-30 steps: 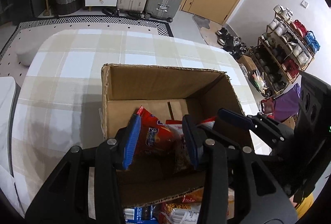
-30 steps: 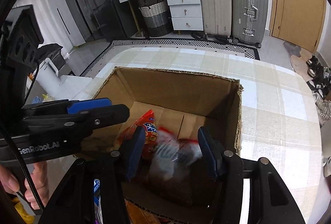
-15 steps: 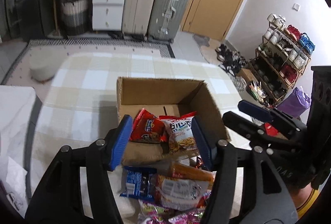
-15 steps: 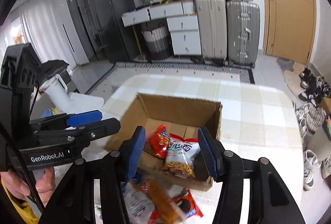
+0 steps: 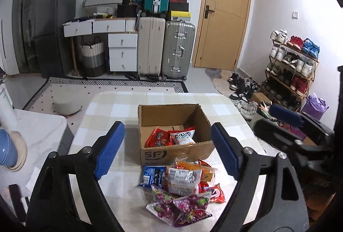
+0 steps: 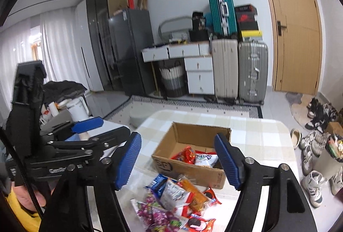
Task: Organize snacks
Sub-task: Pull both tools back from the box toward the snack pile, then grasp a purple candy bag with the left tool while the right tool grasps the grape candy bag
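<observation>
An open cardboard box (image 5: 171,151) (image 6: 190,174) stands on the checked table (image 5: 111,112) (image 6: 261,135). In it lie a red snack bag (image 5: 157,137) (image 6: 185,154) and a white snack bag (image 5: 182,137) (image 6: 204,159). A pile of snack packets (image 5: 182,187) (image 6: 173,202) lies in front of the box. My left gripper (image 5: 166,150) is open and empty, raised above and behind the pile. My right gripper (image 6: 178,161) is open and empty, also raised back from the box.
A white side table with a blue cup (image 5: 6,152) stands left of the table. Suitcases (image 5: 166,47), drawers and a fridge line the far wall. A shoe rack (image 5: 291,69) and shoes on the floor stand to the right.
Both grippers have pulled up and back from inside the box and opened wider. The white snack bag now lies in the box beside the red one.
</observation>
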